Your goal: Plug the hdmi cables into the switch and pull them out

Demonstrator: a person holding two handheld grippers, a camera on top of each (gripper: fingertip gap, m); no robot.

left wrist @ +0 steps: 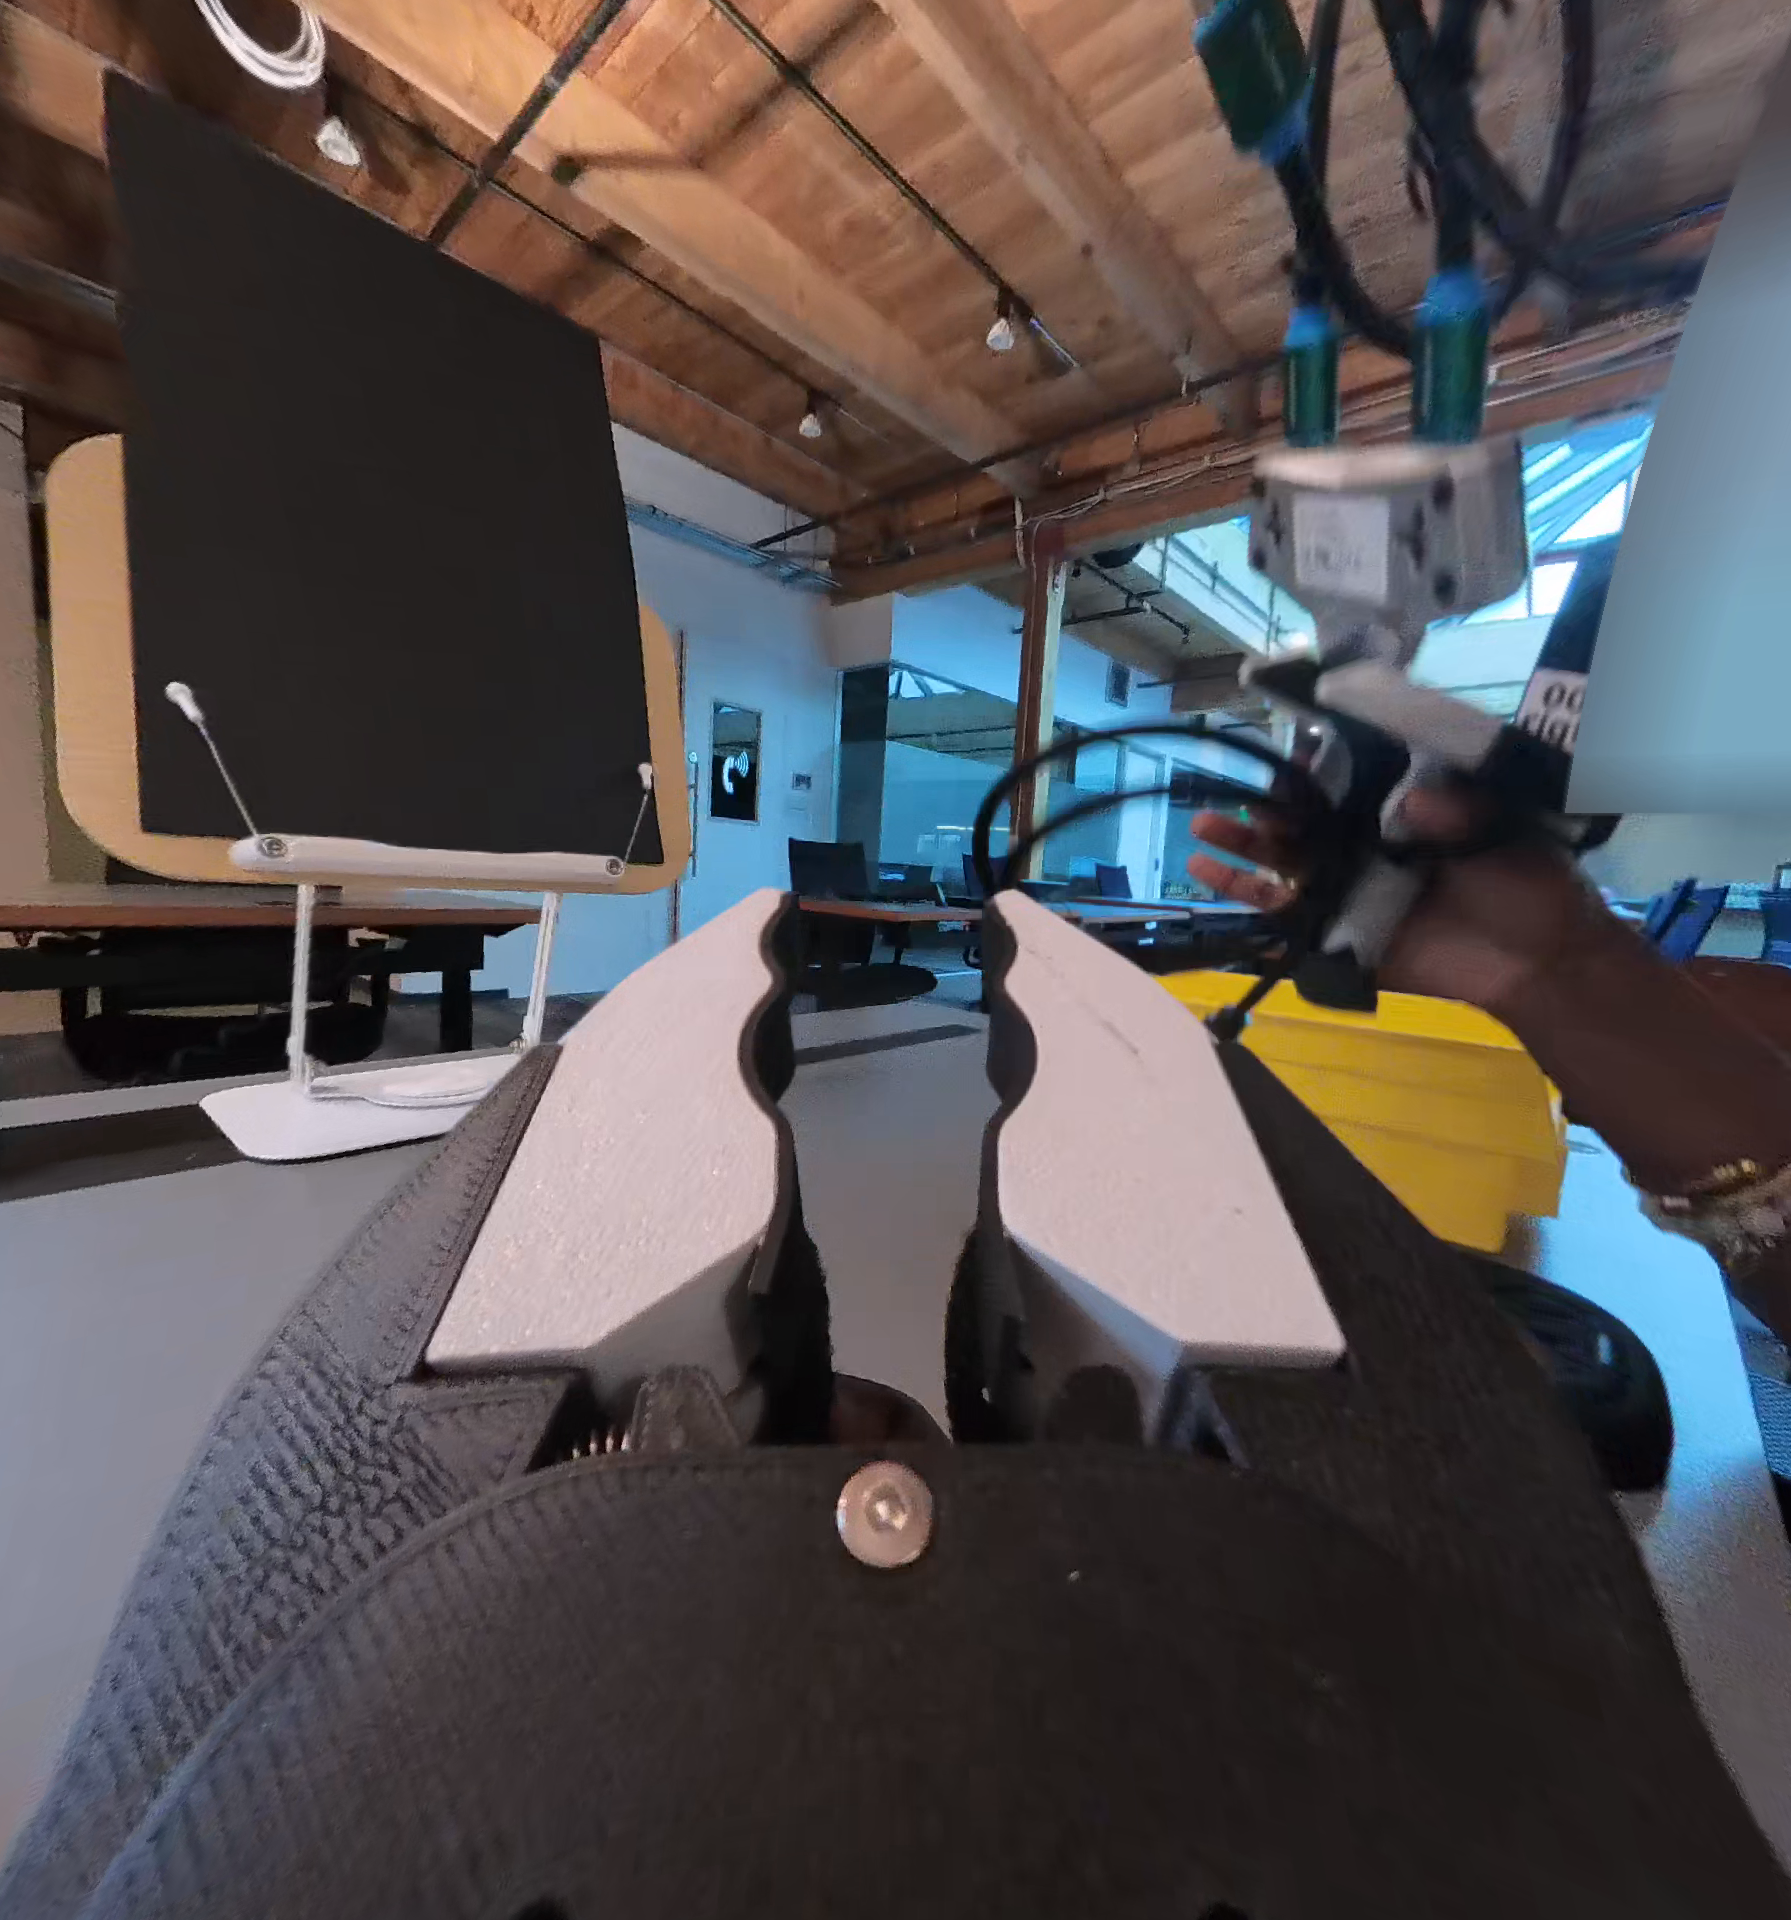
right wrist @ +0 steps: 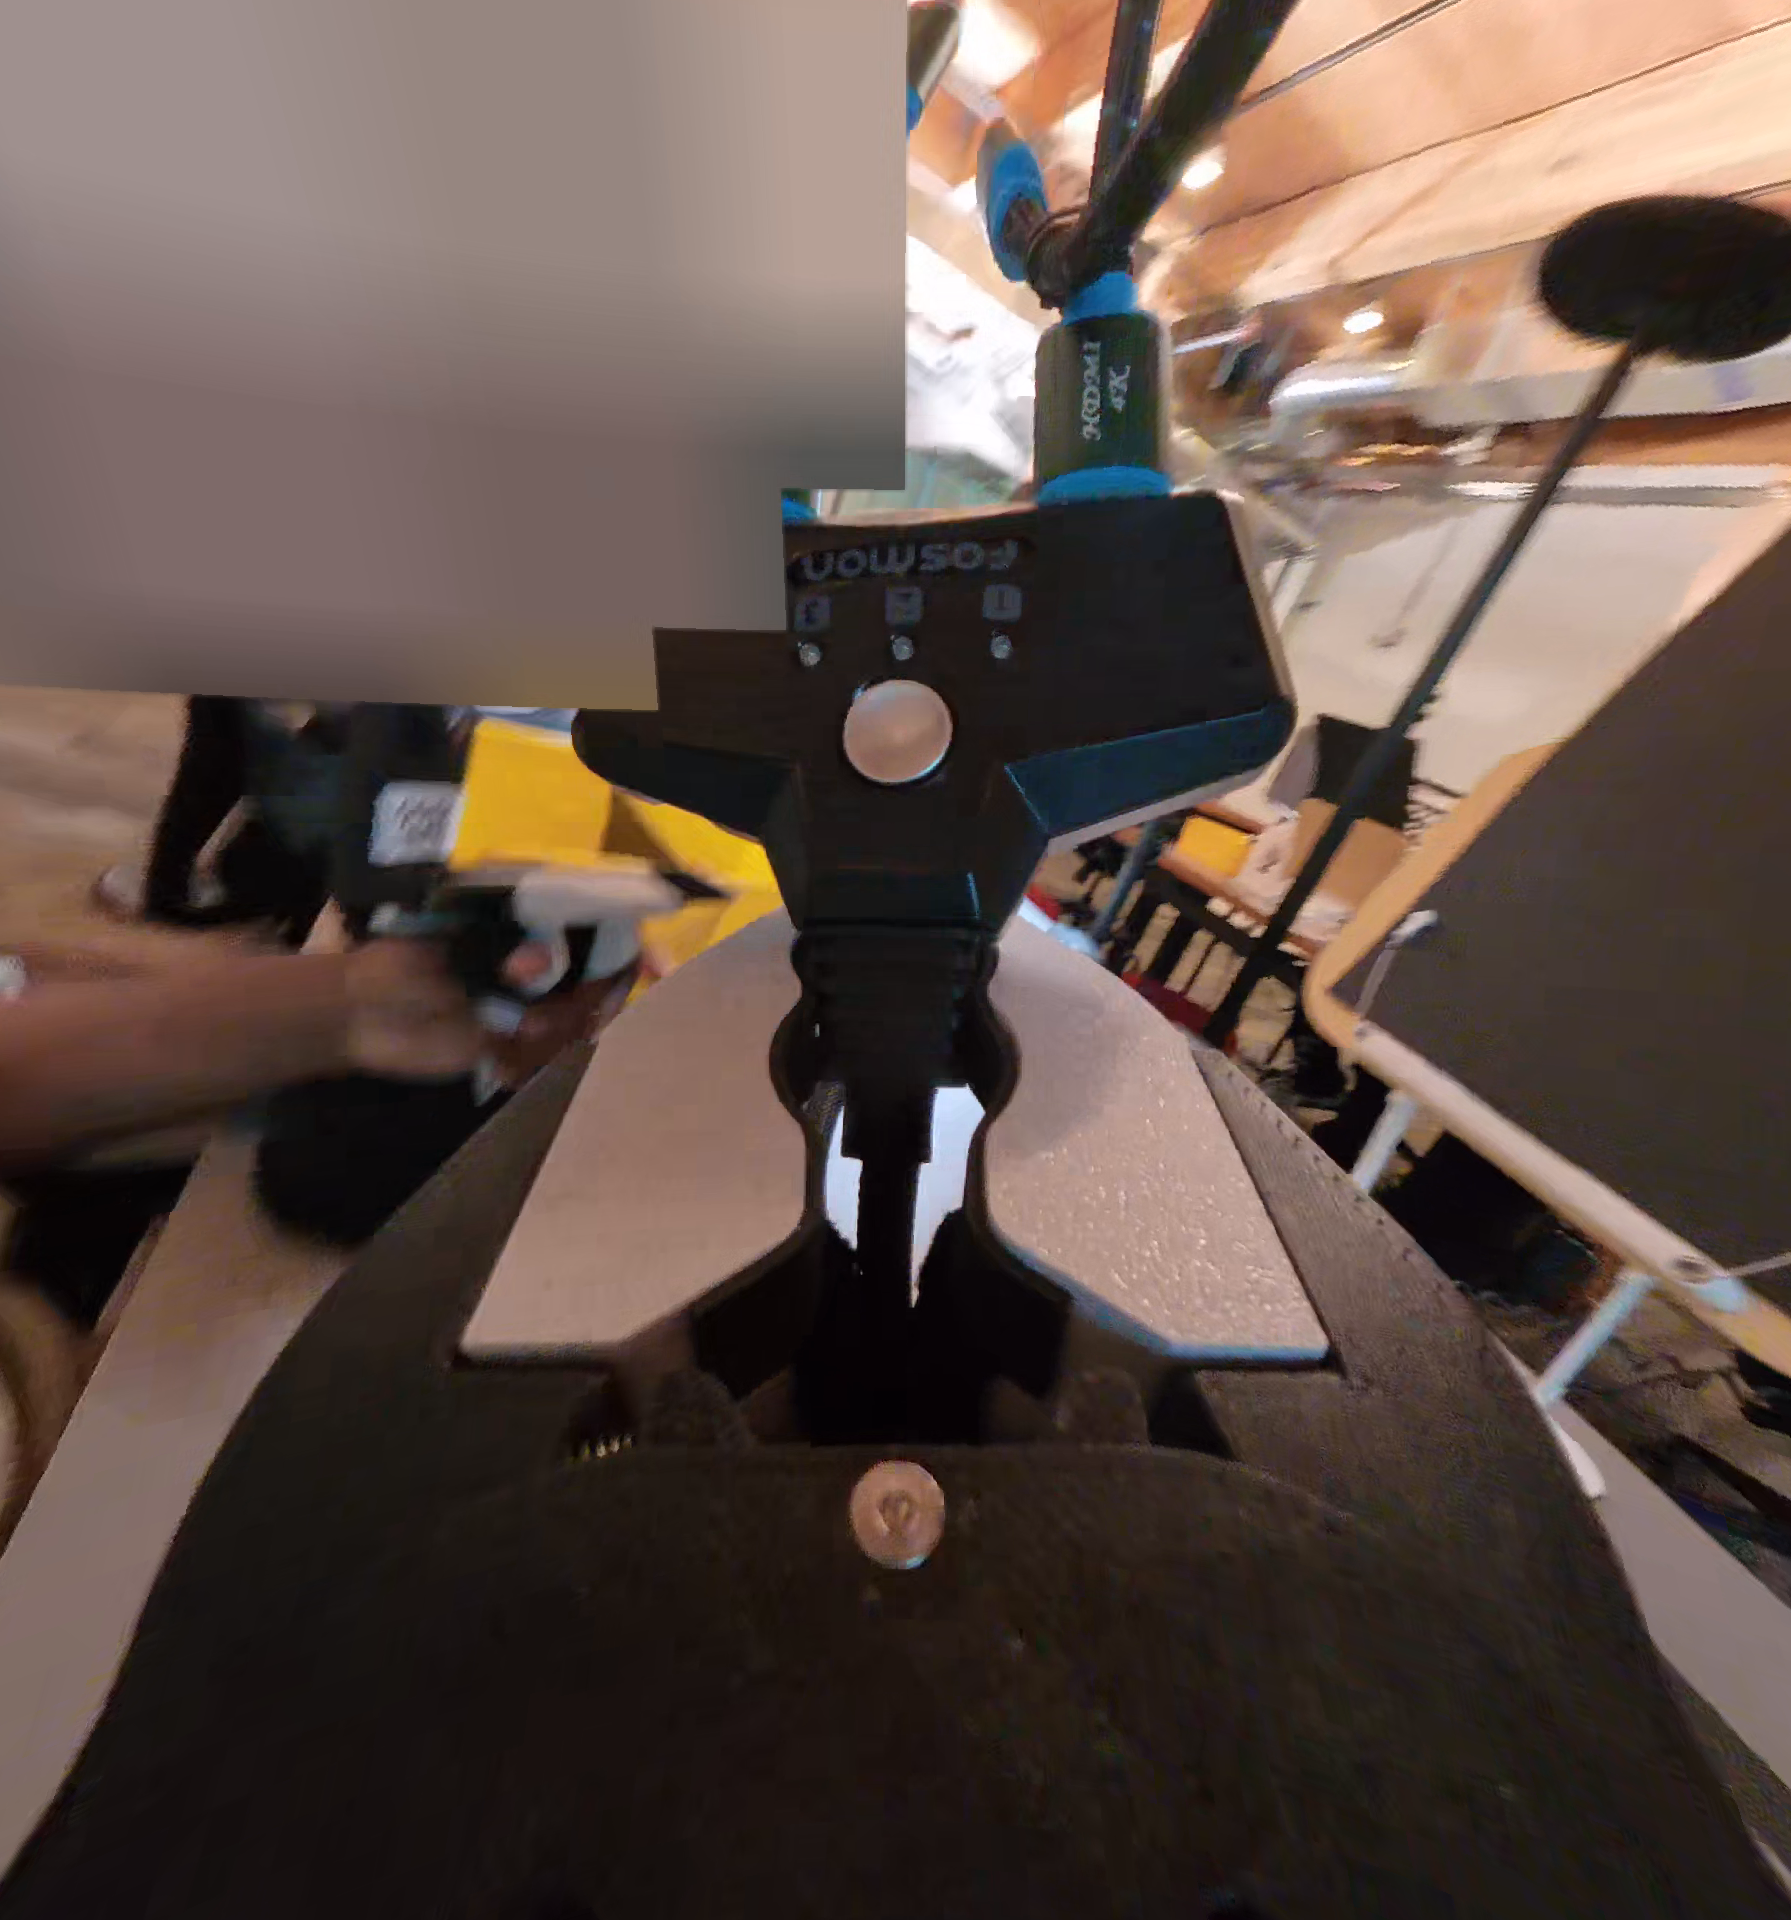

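Holding the switch (right wrist: 1016,665) aloft by its strain-relief neck, the right gripper (right wrist: 896,1023) clamps it steady so plugged HDMI cables (right wrist: 1099,400) hang accessible; the left gripper (left wrist: 886,935) waits below, fingers apart, empty.

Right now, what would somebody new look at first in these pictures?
Probably the black switch held up in the air by the right tongs, which pinch its stubby tail, with green and blue cable plugs sticking out of its far end. Next, the left tongs, open and empty, and the big black board standing on the table behind them.
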